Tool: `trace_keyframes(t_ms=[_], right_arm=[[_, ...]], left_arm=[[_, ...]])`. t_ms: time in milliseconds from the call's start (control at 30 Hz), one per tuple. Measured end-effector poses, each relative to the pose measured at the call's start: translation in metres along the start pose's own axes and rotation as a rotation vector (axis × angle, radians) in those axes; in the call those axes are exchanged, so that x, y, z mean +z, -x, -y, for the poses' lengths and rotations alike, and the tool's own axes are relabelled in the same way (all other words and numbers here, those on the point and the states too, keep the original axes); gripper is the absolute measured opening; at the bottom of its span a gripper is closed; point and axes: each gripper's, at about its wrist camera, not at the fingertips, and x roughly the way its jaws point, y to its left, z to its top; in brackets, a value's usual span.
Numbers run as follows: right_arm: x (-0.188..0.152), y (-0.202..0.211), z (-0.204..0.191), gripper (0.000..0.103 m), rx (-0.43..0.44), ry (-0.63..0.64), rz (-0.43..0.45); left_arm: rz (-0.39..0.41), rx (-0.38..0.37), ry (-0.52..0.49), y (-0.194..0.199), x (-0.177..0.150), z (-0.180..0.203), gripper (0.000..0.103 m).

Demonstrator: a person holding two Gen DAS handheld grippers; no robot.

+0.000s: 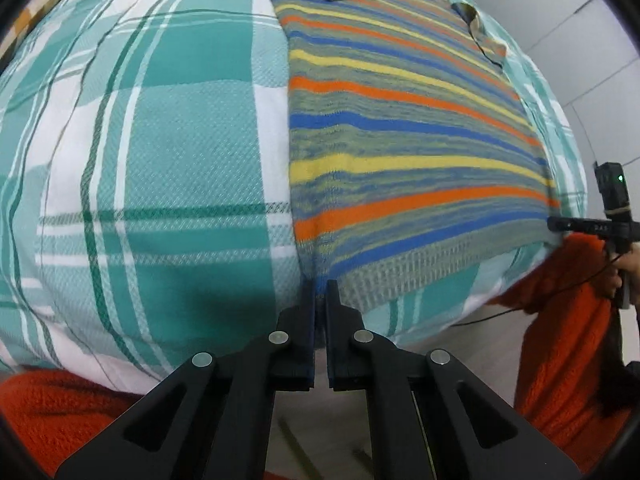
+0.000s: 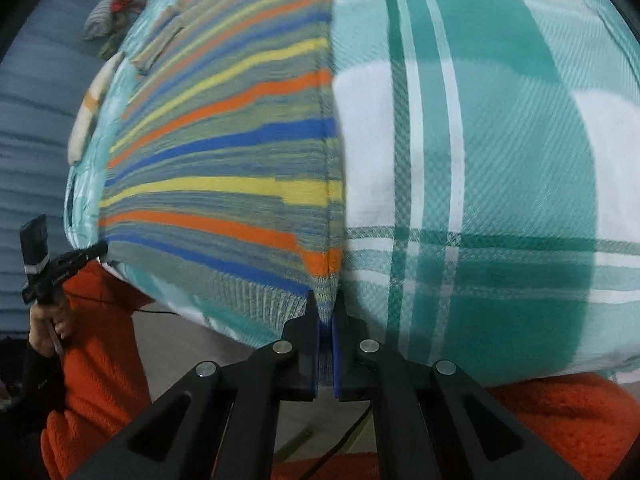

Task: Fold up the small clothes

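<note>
Striped sweater lies flat on the plaid bedspread, stretching lengthwise away from the left gripper, which is clamped onto its near-left hem corner. Right wrist view: the right gripper pinches the opposite near corner of the hem.

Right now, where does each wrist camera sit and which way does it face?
Left wrist: on the left claw, looking steeply down at the striped sweater's near-left hem corner; right claw and orange sleeve at right.
Right wrist: on the right claw, pinching the near-right corner; left claw at left.
Shared: sweater, teal plaid sheet.
</note>
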Motion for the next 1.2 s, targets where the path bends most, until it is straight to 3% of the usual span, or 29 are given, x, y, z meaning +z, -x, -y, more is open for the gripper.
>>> trace_keyframes(t_ms=[167, 300, 367, 400, 433, 467, 500, 567, 667, 733, 867, 1000, 1133, 1200], right_arm=[[0.003, -0.002, 0.001, 0.004, -0.02, -0.017, 0.012], [0.003, -0.008, 0.001, 0.004, -0.045, -0.027, 0.016], [0.003, -0.007, -0.002, 0.005, -0.062, -0.009, 0.024], [0.004, -0.007, -0.005, 0.008, -0.063, 0.003, 0.025], [0.003, -0.006, -0.008, 0.02, -0.057, 0.007, 0.017], [0.002, -0.003, -0.008, 0.036, -0.058, 0.004, 0.003], [0.001, 0.003, -0.008, 0.043, -0.066, 0.007, 0.003], [0.0, 0.022, -0.008, 0.048, -0.105, 0.039, 0.031], [0.014, 0.061, -0.009, 0.048, -0.277, 0.165, 0.127], [0.039, 0.084, -0.017, 0.048, -0.38, 0.274, 0.217], [0.108, 0.096, -0.049, 0.051, -0.392, 0.489, 0.369], [0.181, 0.044, -0.078, 0.053, -0.415, 0.658, 0.375], [0.229, -0.015, -0.08, 0.051, -0.431, 0.674, 0.339], [0.243, -0.016, -0.068, 0.022, -0.404, 0.605, 0.364]], left_arm=[[-0.006, 0.046, 0.051, -0.015, -0.008, -0.007, 0.0], [0.007, 0.096, 0.028, -0.011, -0.009, -0.001, 0.003], [0.018, 0.143, -0.002, -0.007, -0.011, 0.007, 0.011], [0.02, 0.154, -0.005, -0.006, -0.011, 0.011, 0.025], [0.019, 0.163, 0.001, -0.003, -0.013, 0.012, 0.047], [0.033, 0.18, 0.009, 0.004, -0.015, 0.012, 0.058], [0.054, 0.2, 0.016, 0.011, -0.017, 0.014, 0.07], [0.127, 0.251, 0.035, 0.034, -0.022, 0.012, 0.073], [0.241, 0.303, 0.112, 0.068, -0.02, 0.001, 0.078], [0.315, 0.309, 0.175, 0.084, -0.014, -0.004, 0.082], [0.405, 0.271, 0.288, 0.098, -0.004, -0.007, 0.084], [0.413, 0.248, 0.34, 0.099, -0.006, -0.008, 0.084], [0.388, 0.273, 0.355, 0.091, -0.012, -0.007, 0.084], [0.358, 0.283, 0.369, 0.085, -0.016, -0.011, 0.084]])
